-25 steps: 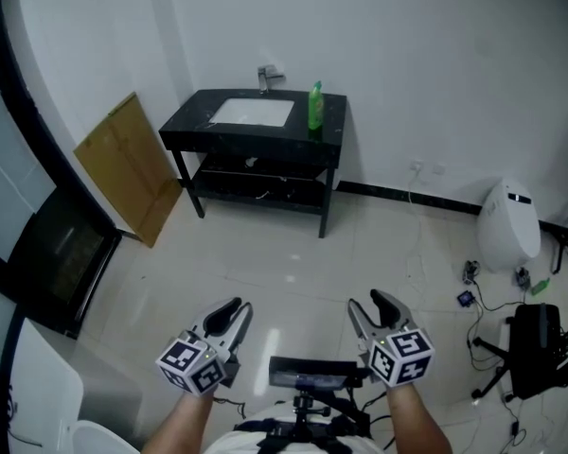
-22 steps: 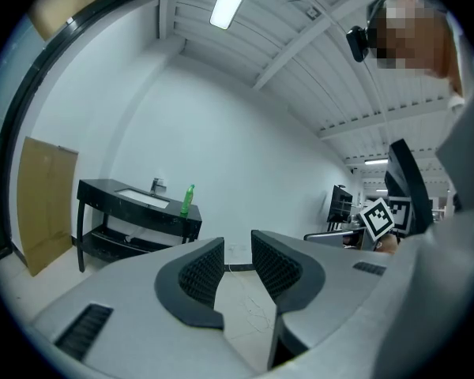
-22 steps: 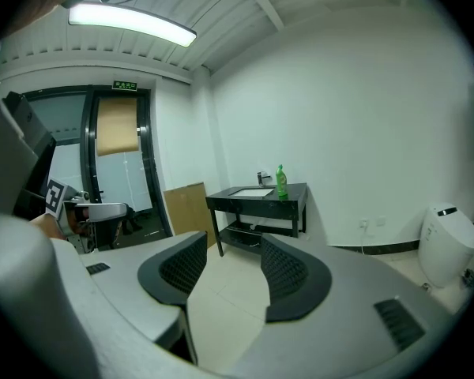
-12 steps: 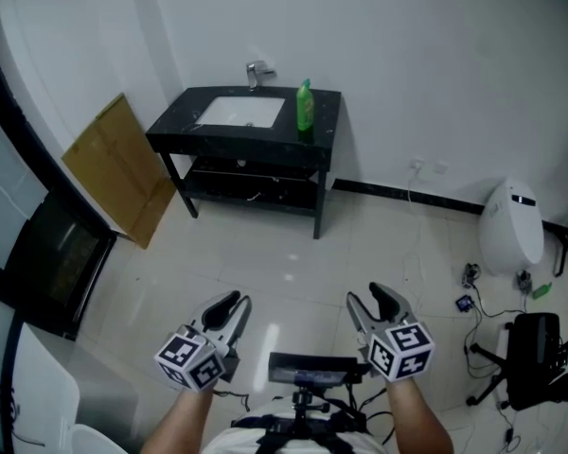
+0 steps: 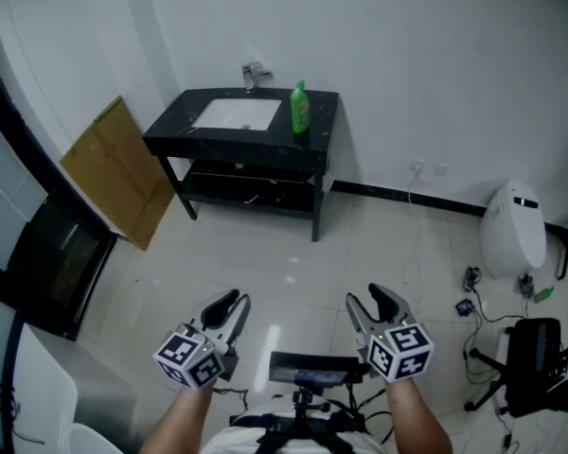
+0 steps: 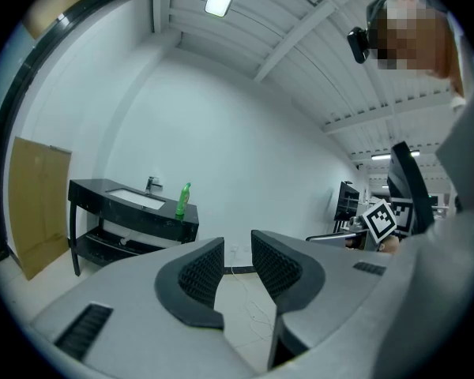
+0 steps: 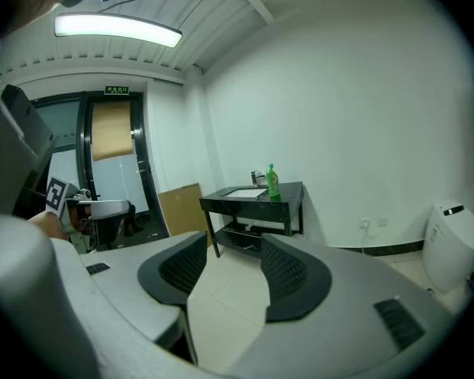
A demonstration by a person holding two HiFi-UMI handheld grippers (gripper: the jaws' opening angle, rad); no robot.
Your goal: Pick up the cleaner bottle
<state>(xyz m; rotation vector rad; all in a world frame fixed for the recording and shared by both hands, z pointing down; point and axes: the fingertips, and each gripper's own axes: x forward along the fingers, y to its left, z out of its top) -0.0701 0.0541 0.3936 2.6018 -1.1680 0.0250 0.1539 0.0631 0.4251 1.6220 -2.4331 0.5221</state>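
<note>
Bottle: green plastic cleaner bottle (image 5: pixel 300 108), upright, narrow neck + cap; upper centre of head view.
Where: on right part of the black counter (image 5: pixel 232 148), just beside the white sink basin (image 5: pixel 237 113), on the basin's right. Chrome tap (image 5: pixel 254 74) behind basin, by the wall.
Left tongs: left tongs (image 5: pixel 232 303), lower left of head view; spread, nothing btwn pads, only floor shows thru the gap.
Right tongs: right tongs (image 5: pixel 369 301), lower centre-right; also spread + empty.
Gap to target: both tongs well apart from bottle; pale tiled floor (image 5: pixel 293 253) lies between.
Stage: approach, by my read; no contact yet.
Handling: prob. light plastic, but fill level can't be told, so may be heavier w/ liquid. Walls likely give under a squeeze. Surface smooth, maybe slick. Tall + narrow, so a nudge could tip it.
Grip spot: mid-body, below the neck taper, pads on opposite sides, tongs about level. Avoid cap/neck; bottle may swing there.
Risk: a bump could knock it into basin or off counter edge; over-squeeze may dent it.
Other: brown cardboard sheet (image 5: pixel 114 173) leans on wall, left of counter.
</note>
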